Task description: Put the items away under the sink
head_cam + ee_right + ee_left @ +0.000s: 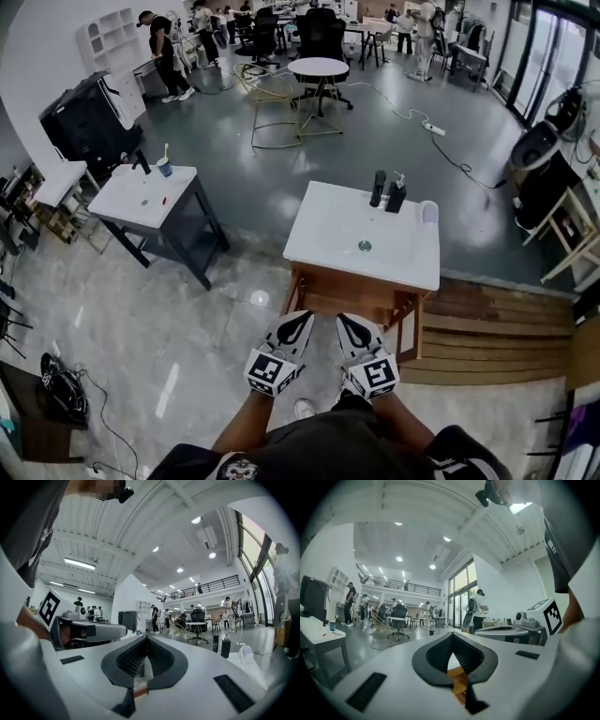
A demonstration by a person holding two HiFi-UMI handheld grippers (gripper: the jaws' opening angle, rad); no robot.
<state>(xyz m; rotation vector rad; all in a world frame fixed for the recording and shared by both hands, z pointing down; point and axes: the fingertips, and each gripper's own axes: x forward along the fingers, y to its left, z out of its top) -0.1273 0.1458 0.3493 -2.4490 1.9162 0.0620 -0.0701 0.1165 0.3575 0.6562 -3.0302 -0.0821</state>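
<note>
Left gripper view has the left gripper (450, 638) with its two dark fingers (433, 657) closed tip to tip and holding nothing. Only a small slit stays behind the tips, and a sliver of white top and wood shows through it. Right gripper view shows the right gripper (146, 640) the same way: fingers (132, 658) pressed together and empty.

In the head view, the left gripper (305, 318) and right gripper (342, 320) sit side by side, touching nothing. Just ahead of their tips stands the sink (323, 234), with a wooden frame (330, 298) beneath it. The white top hides most of the space below, so what lies under it cannot be made out.

Farther ahead, along the sink's back edge, stand a dark bottle (378, 187) and a pump bottle (397, 195), close together. A white container (428, 213) sits off to the right, too small to identify. The drain (365, 246) lies between these items and the fingertips.

The right gripper view shows the same dark bottle (215, 644), pump bottle (226, 647) and white container (246, 652) to the right of the fingers.
</note>
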